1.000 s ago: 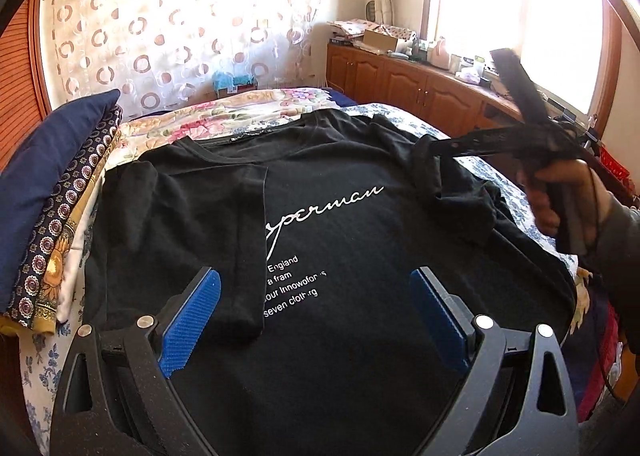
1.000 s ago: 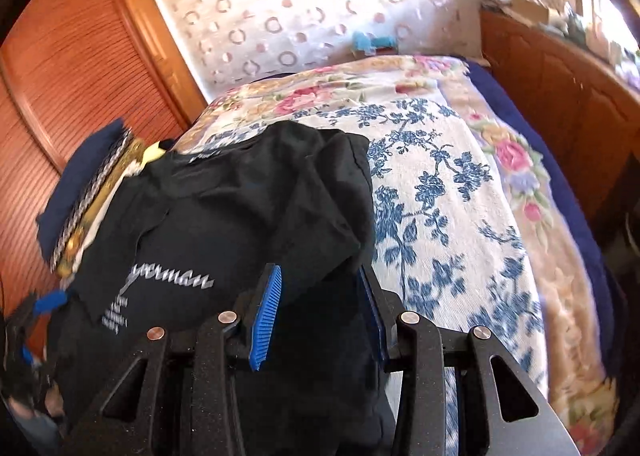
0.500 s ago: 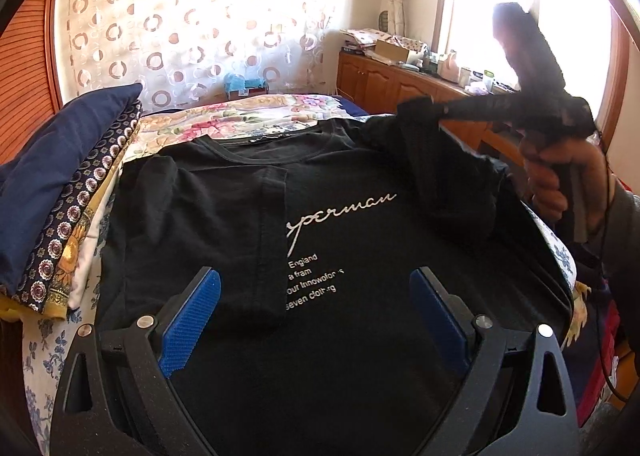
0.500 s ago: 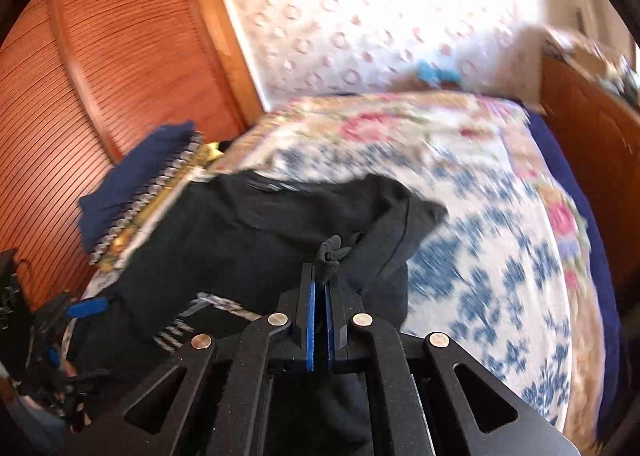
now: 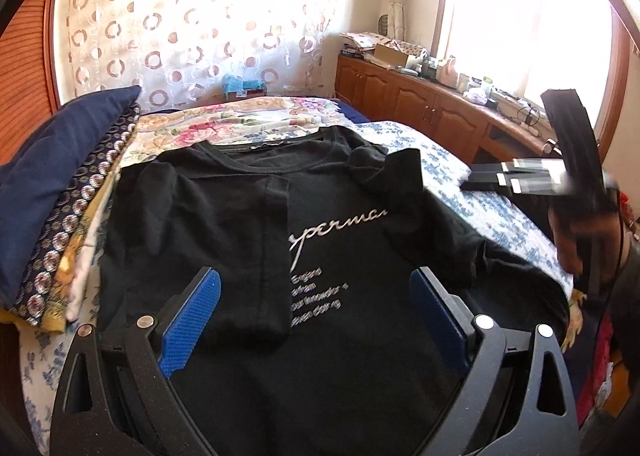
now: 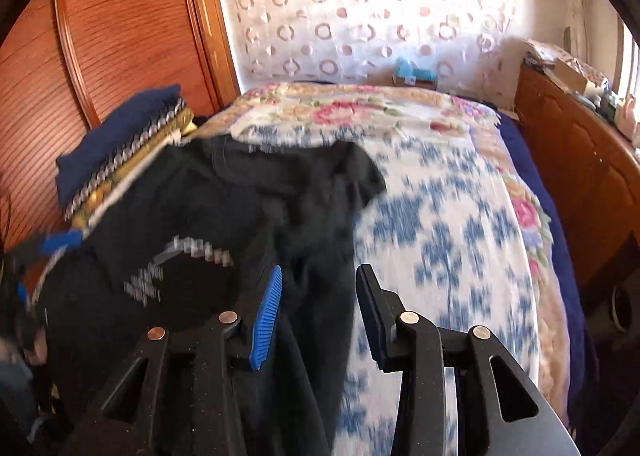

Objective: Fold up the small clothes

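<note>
Black gripper point(image 6: 316, 308), blue ribbed jaws, silver screws

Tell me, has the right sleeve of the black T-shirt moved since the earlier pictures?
Yes. The right sleeve was out over the blue-flowered bedsheet; now it lies folded inward on the black T-shirt, nearer its printed lettering. The right tool has just opened, empty.

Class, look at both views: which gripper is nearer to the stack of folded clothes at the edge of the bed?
Left. The left gripper hangs over the black T-shirt, with the stack of folded clothes just beside it. The right gripper sits at the shirt's far side, away from the stack.
</note>
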A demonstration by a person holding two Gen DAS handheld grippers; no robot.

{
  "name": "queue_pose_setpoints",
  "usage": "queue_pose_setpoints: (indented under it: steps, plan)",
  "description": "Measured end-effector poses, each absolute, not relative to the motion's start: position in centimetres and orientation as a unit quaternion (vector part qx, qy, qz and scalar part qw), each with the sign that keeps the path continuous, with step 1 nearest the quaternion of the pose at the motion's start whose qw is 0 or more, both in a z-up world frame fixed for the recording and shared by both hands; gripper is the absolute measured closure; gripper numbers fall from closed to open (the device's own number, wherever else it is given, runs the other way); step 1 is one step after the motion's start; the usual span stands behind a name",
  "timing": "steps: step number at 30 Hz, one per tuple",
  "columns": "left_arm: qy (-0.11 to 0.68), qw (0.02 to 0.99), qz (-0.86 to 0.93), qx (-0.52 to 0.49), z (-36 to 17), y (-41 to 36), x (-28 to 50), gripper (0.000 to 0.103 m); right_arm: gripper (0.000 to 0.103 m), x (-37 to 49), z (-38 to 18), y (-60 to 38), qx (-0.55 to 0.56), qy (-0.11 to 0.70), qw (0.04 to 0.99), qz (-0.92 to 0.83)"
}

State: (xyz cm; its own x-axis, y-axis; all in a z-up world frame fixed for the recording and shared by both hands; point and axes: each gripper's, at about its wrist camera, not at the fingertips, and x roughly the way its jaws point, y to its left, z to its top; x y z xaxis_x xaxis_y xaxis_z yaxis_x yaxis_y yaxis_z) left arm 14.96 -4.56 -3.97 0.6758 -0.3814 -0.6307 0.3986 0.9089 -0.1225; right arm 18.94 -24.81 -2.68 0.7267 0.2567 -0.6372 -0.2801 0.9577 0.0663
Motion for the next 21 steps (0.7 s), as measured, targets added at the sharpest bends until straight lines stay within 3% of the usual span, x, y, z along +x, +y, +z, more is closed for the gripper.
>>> queue_pose_setpoints:
  steps: [3, 10, 21]
  plan:
    - [0.347, 0.908, -0.235, 0.007, -3.9, -5.4, 16.2, 0.009, 0.063, 17.7, -4.1, -25.5, -0.042, 0.352, 0.928, 0.119]
    - [0.376, 0.887, -0.265, 0.044, -4.3, -9.5, 19.4, 0.035, 0.063, 16.9, -6.4, -25.5, -0.057, 0.368, 0.924, 0.085]
    - [0.422, 0.851, -0.297, 0.096, -6.5, -15.4, 21.8, 0.048, 0.061, 16.3, -7.5, -27.0, -0.024, 0.352, 0.931, 0.088]
